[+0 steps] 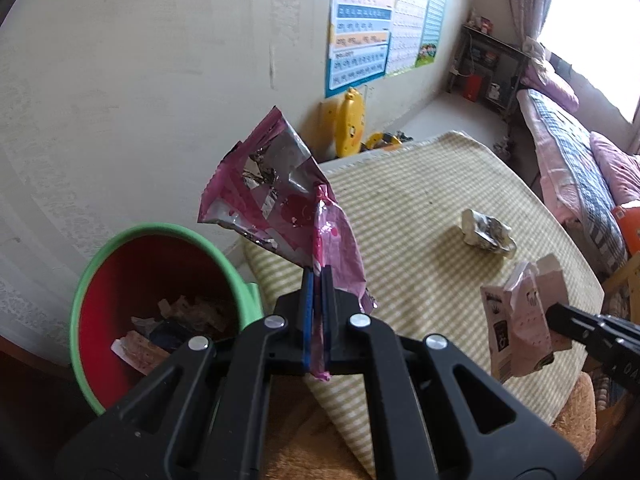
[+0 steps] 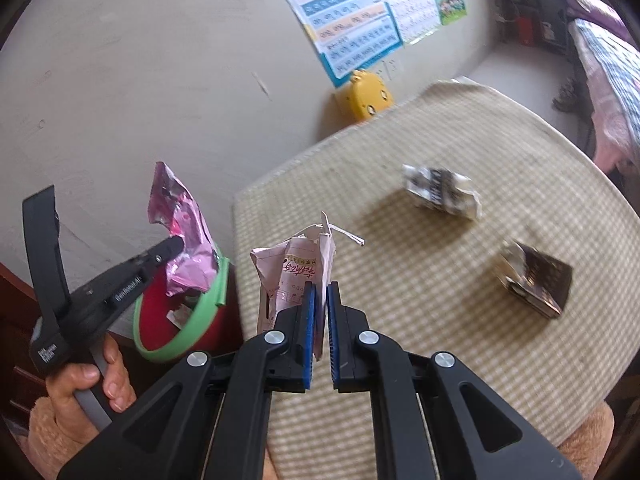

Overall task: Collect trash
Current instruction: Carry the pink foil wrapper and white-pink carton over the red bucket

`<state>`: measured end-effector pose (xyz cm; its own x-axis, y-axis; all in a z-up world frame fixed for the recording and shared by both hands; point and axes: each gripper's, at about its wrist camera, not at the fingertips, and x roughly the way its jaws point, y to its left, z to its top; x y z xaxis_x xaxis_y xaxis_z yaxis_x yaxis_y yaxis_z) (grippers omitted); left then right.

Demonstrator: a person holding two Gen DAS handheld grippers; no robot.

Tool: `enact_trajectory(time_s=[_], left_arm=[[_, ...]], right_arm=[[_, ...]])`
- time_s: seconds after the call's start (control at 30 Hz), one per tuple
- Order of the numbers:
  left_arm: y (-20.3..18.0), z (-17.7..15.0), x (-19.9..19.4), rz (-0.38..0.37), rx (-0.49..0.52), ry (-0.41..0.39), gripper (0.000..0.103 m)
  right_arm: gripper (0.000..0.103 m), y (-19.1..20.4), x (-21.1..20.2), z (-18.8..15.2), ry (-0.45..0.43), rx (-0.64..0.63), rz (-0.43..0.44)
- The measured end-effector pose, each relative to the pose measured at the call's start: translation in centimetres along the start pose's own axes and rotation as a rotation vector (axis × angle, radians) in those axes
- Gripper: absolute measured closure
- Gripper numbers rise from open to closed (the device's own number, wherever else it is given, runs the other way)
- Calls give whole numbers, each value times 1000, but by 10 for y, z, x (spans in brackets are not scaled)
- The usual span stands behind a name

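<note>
Trash was what both my tongs carried. My left gripper [image 1: 318, 276] was clenched on a crumpled pink foil wrapper [image 1: 280, 192], which stood up from the blue pads above the edge of the table. My right gripper [image 2: 320, 292] was clamped on a pale pink paper packet [image 2: 294, 276] with red print, held upright over the near part of the striped tablecloth [image 2: 400, 320]. In the right wrist view my left hand [image 2: 92, 380] showed wrapped round the handle of the left tongs.

Just beside the table, to the left, stood a red bin [image 1: 152, 280] with a green rim, paper scraps and wrappers already lying in its bottom. The pink foil wrapper hung near its rim, though I could not tell if it was directly over the opening.

Farther out on the cloth lay a crumpled white and black wrapper [image 2: 440, 192] and, well apart from it, a dark flattened packet [image 2: 536, 280]. Beyond the table a yellow toy [image 1: 352, 120] leaned at the wall under posters [image 1: 360, 40], and a bed [image 1: 568, 160] ran along the right side.
</note>
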<state>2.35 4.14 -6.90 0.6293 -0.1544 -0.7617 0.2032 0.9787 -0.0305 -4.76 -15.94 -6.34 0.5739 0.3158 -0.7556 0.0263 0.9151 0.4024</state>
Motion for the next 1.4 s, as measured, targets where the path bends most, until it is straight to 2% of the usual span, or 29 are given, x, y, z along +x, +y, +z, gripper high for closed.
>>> enact_trajectory(time_s=[0.63, 1.4], left_arm=[[88, -15, -5, 137, -127, 8, 100], [147, -38, 7, 215, -233, 63, 100]], right_arm=[[98, 99, 44, 25, 26, -189, 117], [98, 148, 89, 20, 109, -281, 148]])
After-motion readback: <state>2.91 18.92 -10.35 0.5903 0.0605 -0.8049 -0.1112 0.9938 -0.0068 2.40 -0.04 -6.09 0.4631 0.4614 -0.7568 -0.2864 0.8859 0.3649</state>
